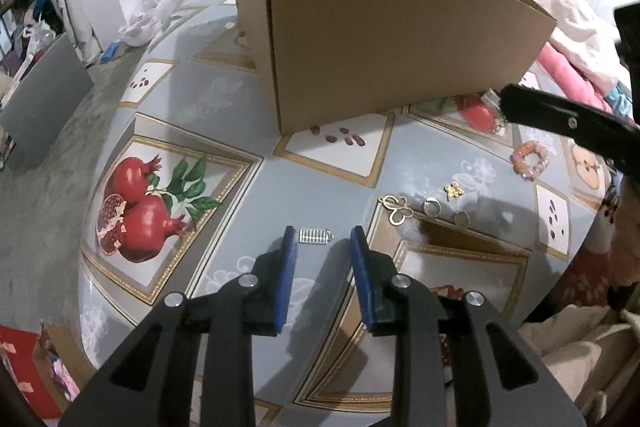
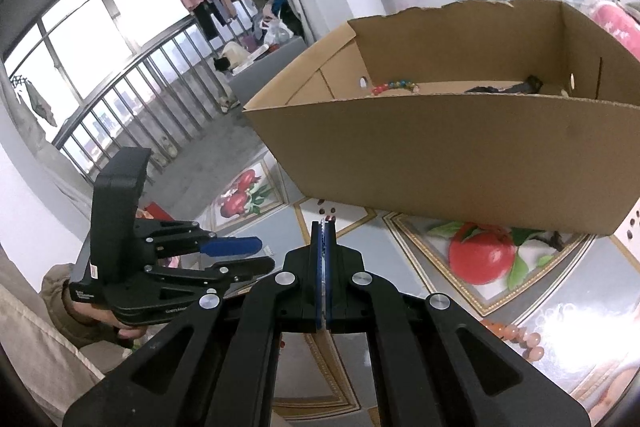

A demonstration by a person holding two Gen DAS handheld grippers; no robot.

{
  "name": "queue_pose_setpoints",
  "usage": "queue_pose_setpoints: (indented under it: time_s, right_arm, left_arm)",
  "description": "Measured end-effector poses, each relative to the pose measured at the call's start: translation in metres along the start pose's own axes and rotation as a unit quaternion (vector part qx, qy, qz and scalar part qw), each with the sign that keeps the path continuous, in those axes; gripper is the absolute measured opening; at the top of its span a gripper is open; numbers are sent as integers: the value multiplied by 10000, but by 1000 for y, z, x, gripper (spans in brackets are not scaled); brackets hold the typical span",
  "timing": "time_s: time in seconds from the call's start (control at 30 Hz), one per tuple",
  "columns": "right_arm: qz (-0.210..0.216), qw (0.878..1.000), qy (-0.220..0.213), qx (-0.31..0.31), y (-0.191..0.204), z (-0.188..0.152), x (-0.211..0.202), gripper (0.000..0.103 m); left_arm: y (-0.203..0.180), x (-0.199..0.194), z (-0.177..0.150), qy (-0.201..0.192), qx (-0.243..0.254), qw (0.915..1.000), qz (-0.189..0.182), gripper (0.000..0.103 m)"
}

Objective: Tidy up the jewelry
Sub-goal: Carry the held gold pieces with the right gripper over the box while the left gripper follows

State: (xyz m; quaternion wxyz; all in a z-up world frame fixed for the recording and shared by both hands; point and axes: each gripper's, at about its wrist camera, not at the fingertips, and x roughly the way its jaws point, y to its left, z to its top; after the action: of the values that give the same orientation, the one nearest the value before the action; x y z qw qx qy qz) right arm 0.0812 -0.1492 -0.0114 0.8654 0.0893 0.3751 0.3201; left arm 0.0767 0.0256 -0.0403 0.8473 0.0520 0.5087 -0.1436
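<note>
From the left wrist view the brown cardboard box shows only its outer walls; its inside is hidden. From the right wrist view its near wall covers most of the floor, so a string of coloured beads and a dark object inside show only in part, the latter too unclear to name. A strand of pink-orange beads passes behind the right tool's arm. The small silver ridged piece on the tabletop is too small to tell apart.
</note>
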Motion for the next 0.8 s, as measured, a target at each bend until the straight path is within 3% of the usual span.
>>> queue_pose_setpoints:
  time_s: [0.37,0.53,0.8]
  right_arm:
    - [173,9997,-98,137,-14,-7,-2,0]
    - [234,9995,-162,166,-19,-8,-6,0]
    - [201,9991,-305,211,-22,-7,-14,0]
  left_arm:
    - [-14,8,12,317,66,9988,369,26]
    - [-18,10,14,372,140,9983,438,14]
    - [-21,9,14,316,204,9980,514,14]
